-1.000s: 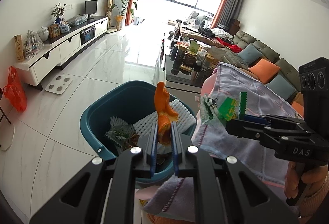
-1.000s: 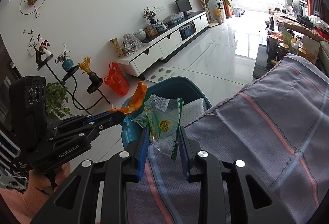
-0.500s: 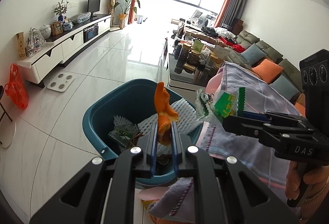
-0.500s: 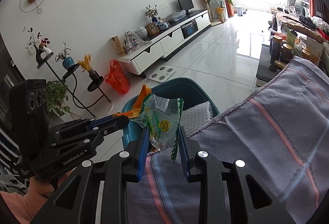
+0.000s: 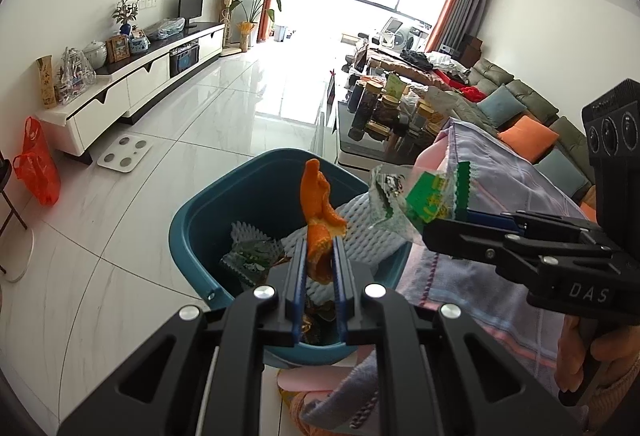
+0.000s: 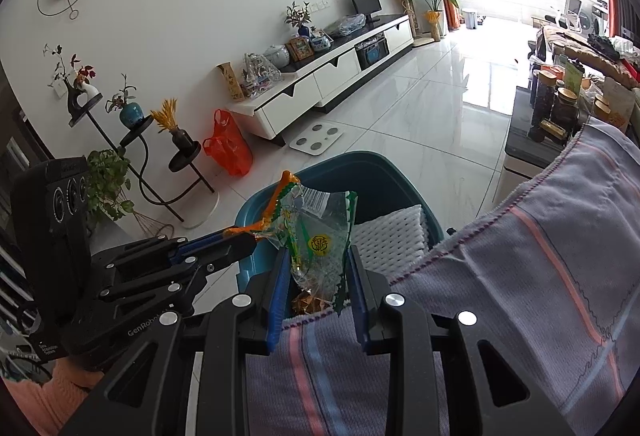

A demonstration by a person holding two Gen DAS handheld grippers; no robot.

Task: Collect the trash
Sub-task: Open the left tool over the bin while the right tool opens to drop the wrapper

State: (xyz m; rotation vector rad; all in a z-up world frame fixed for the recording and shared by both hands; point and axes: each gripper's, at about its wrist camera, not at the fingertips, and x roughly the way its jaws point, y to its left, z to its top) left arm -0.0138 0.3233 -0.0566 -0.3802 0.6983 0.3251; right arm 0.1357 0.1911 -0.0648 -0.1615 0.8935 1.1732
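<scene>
Holding a piece of orange peel [image 5: 318, 220] between the blue pads of my left gripper [image 5: 319, 260], I have the fingers closed narrow on its lower end, and the peel stands up above the tips. It hangs over the open teal bin [image 5: 208, 212], which stands on the white tiled floor [image 5: 168, 164]. Inside the bin I see white foam netting [image 5: 360, 236] and some dark crumpled wrappers [image 5: 248, 260].

My right gripper [image 6: 318, 268] has its jaws closed on a clear snack wrapper [image 6: 320, 236] with green edges and a yellow round mark. The wrapper is at the near rim of the bin, just beside the peel; in the right wrist view the two almost overlap, and I cannot tell if they touch. Below this gripper lies a striped grey cloth [image 6: 540, 276] with pink and blue lines, and its edge reaches the bin's rim.

Farther away, an orange plastic bag [image 6: 228, 148] sits on the floor next to a white low cabinet [image 6: 328, 76]. A white bathroom scale [image 6: 316, 138] lies flat in front of the cabinet. A dark table with jars [image 5: 384, 108] stands behind the bin.
</scene>
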